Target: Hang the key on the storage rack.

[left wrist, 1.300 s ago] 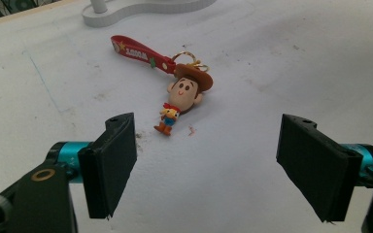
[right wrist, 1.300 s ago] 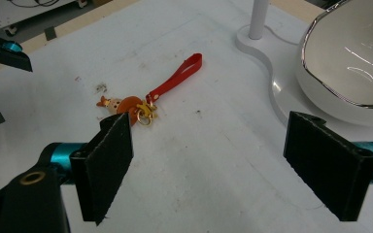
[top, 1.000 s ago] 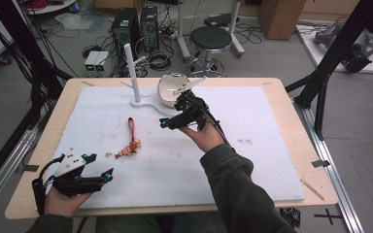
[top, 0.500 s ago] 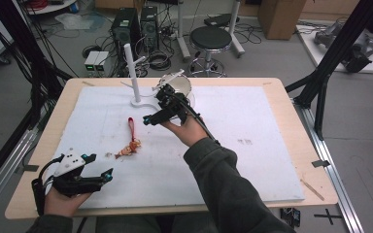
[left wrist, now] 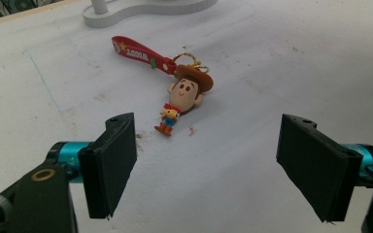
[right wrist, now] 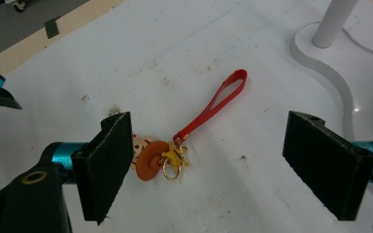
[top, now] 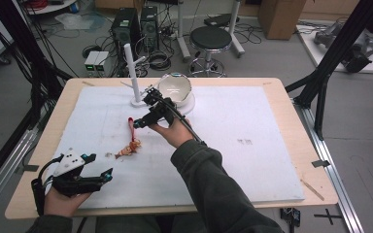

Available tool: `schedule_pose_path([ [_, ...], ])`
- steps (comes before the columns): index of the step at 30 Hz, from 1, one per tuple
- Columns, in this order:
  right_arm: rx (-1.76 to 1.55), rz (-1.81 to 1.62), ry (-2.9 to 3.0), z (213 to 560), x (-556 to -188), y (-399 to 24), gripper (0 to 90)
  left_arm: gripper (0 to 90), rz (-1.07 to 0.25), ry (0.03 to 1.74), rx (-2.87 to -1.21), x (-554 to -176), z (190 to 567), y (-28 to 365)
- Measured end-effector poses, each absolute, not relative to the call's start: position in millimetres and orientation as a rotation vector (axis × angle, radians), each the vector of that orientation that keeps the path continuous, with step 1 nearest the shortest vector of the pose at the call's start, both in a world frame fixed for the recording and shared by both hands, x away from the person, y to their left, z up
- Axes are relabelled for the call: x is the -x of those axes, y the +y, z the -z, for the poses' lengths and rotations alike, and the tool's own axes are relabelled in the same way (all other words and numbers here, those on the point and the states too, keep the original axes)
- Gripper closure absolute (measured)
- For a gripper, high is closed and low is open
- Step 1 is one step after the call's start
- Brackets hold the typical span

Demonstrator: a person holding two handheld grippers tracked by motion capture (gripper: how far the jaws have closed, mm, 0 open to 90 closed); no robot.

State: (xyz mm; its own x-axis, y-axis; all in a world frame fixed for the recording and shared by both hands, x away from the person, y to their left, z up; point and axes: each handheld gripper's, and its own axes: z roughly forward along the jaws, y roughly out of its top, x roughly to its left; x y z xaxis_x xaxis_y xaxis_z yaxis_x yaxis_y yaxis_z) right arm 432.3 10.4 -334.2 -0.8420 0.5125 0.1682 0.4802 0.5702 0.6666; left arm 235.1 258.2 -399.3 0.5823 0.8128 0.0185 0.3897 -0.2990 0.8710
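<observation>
Left gripper (top: 104, 174): it rests low at the near left edge of the table (top: 272, 145), fingers (left wrist: 111, 160) spread wide with nothing between them. It looks across the white mat at the keychain and lies well apart from it.
Keychain (top: 130, 145): a small cowboy figure with a brown hat lies flat on the mat, left of centre. Its red strap (right wrist: 213, 107) runs away toward the white stand (top: 135, 77).
Right gripper (top: 143, 121): it hovers just above the strap end, fingers (right wrist: 109, 155) wide apart, holding and touching nothing. In the right gripper view the gold ring (right wrist: 172, 162) and the strap lie between the two pads.
Step in hand: judged to be the reach for a pick-up of the keychain.
Doing it well: come straight down with the strap centred between the pads. Close on the strap near the ring, where it is firmest. Keep the pads off the mat so they do not drag the figure.
Risk: the thin flat strap may slip out if gripped at its loop end.
</observation>
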Motion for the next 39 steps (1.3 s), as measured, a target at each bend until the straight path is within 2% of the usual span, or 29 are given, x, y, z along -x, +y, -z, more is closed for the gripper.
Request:
schedule_pose_path([
  [18, -0.940, -1.100, 2.780, 360, -444, 40, 21.3, 22.8, -0.584, 0.970, -1.907, -236, 400, 259],
  [27, -1.033, -1.045, 2.796, 375, -447, 53, 27.6, 22.8, -0.581, 0.969, -1.908, -236, 400, 260],
  [39, -1.115, -0.978, 2.816, 394, -451, 65, 40.8, 22.9, -0.579, 0.970, -1.906, -236, 400, 260],
])
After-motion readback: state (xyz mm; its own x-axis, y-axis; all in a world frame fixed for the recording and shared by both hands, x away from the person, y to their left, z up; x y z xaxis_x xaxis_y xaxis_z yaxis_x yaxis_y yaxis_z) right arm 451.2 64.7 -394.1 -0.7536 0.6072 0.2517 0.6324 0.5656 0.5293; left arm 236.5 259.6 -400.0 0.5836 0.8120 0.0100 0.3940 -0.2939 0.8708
